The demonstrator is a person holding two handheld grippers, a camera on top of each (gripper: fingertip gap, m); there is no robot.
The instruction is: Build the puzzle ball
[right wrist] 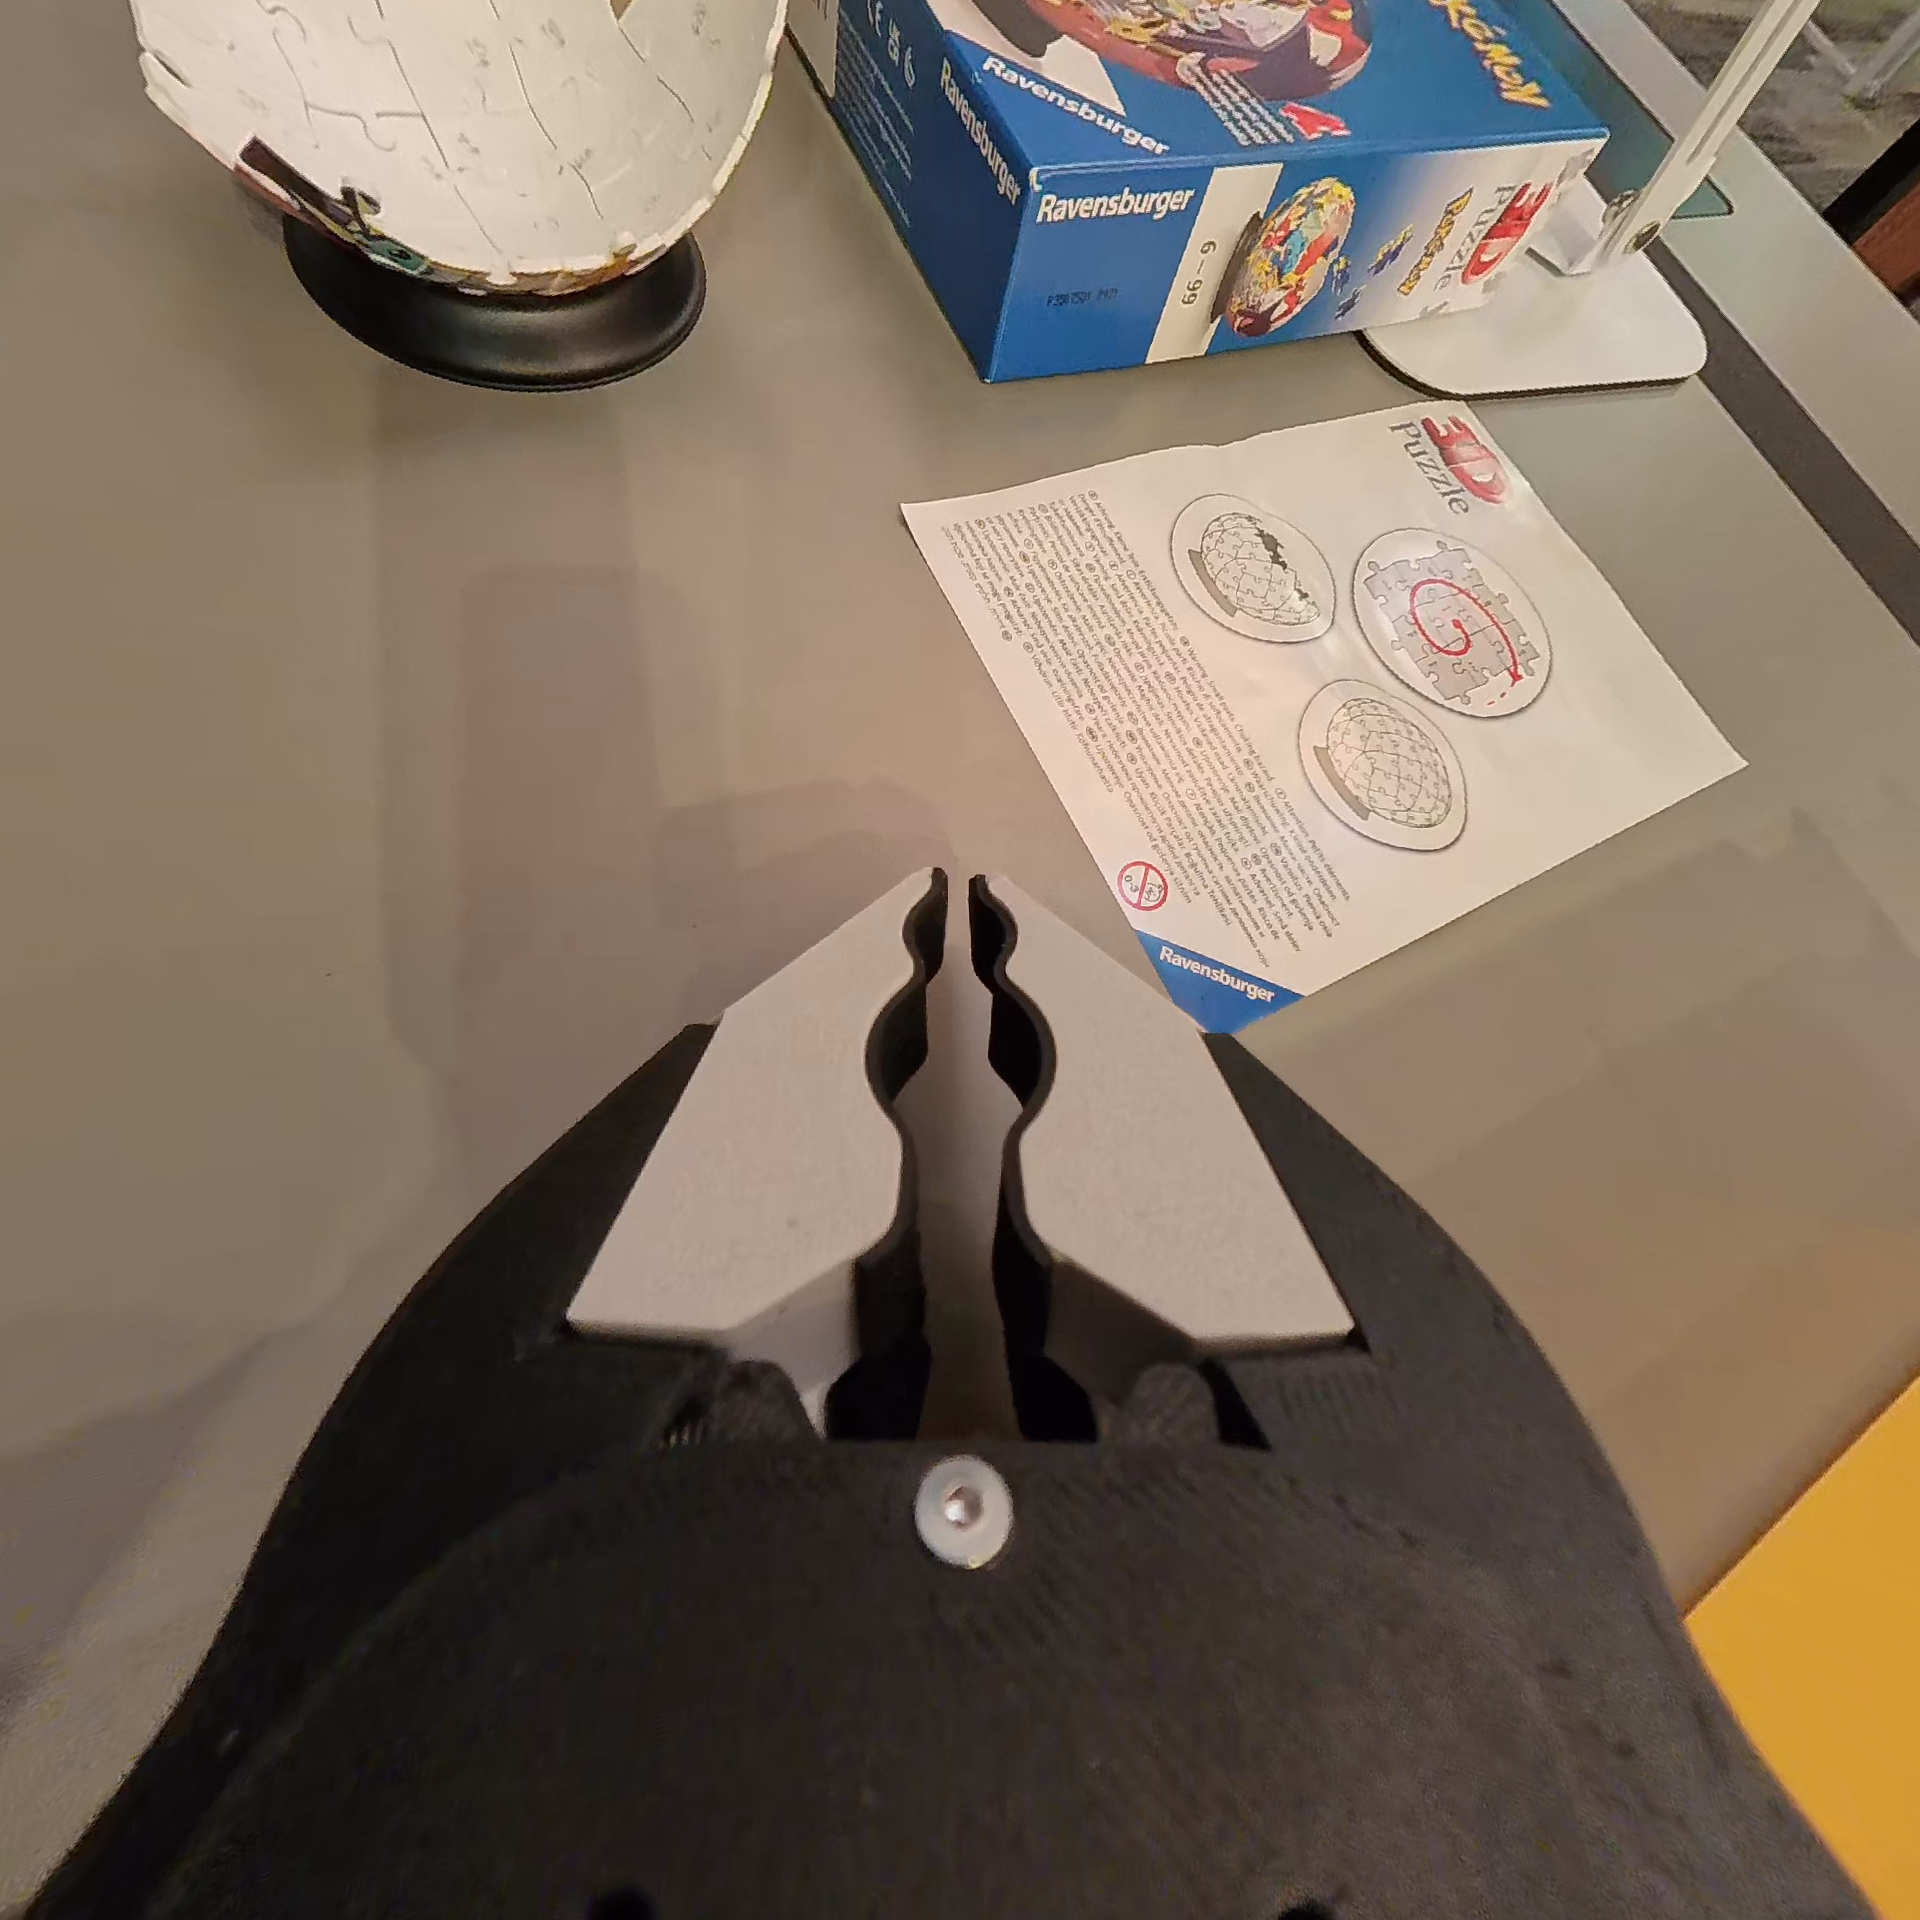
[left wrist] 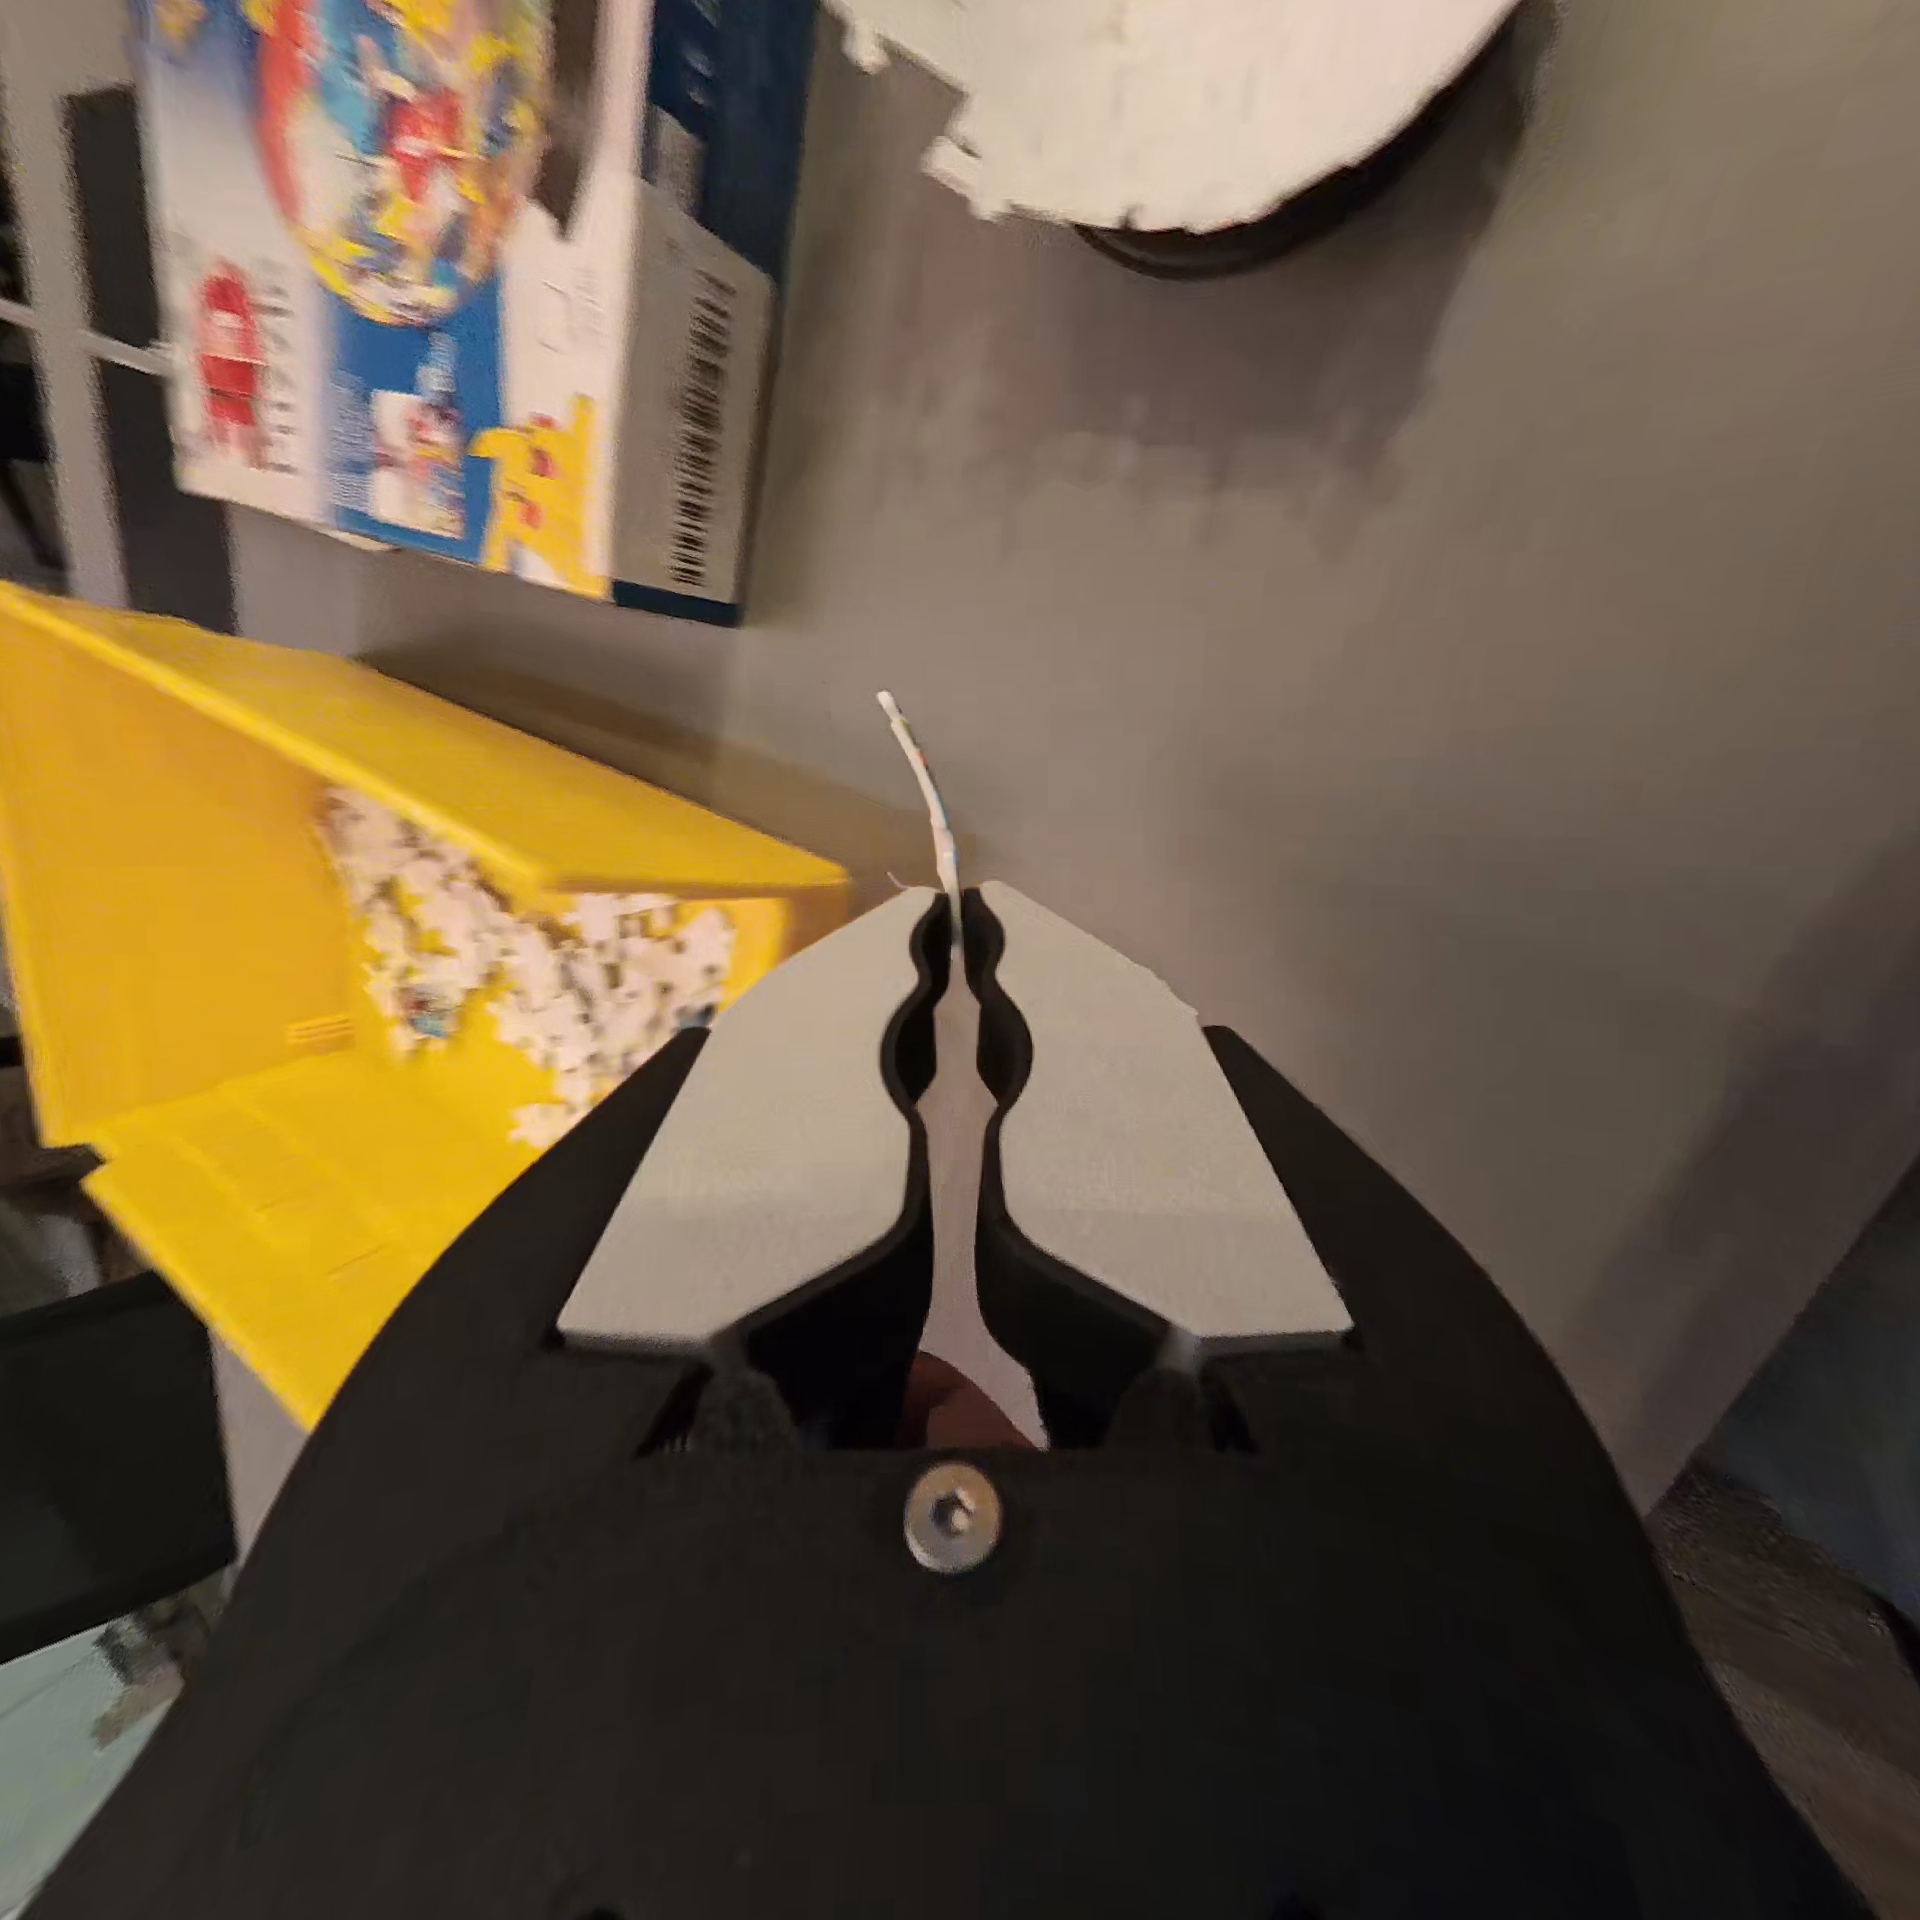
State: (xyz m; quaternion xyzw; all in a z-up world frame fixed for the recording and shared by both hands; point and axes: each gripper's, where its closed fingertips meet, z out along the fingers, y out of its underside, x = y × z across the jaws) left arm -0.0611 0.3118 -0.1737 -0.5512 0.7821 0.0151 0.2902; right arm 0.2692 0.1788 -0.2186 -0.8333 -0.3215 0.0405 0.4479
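A: Where is the puzzle ball, and what are the two tools doing?

B: The left hand-held gripper (left wrist: 954,904) is clenched on a thin curved puzzle piece (left wrist: 920,779), seen edge-on, sticking out past its tips. The half-built puzzle ball (right wrist: 468,135), white on its inner side, sits on a black round stand (right wrist: 499,312) towards the far left part of the grey tabletop (right wrist: 416,675). In the left wrist view it lies well beyond the tips, up and to the right. The right hand-held gripper (right wrist: 957,883) grasps nothing; its jaws are nearly together, with only a narrow slit between them, and it hovers over bare tabletop, well apart from the ball.

A: How much open room is there?

B: A wide bare stretch of tabletop lies between both tools and the ball. The tabletop's right edge runs close by in the right wrist view.

A: What else is around?

B: A blue puzzle box (right wrist: 1195,177) lies beside the ball, on its right. A printed instruction sheet (right wrist: 1320,707) lies flat, just right of the right tool's tips. A white lamp base (right wrist: 1558,332) stands behind the sheet. A yellow tray (left wrist: 208,883) of loose pieces (left wrist: 540,966) sits left of the left tool, blurred.
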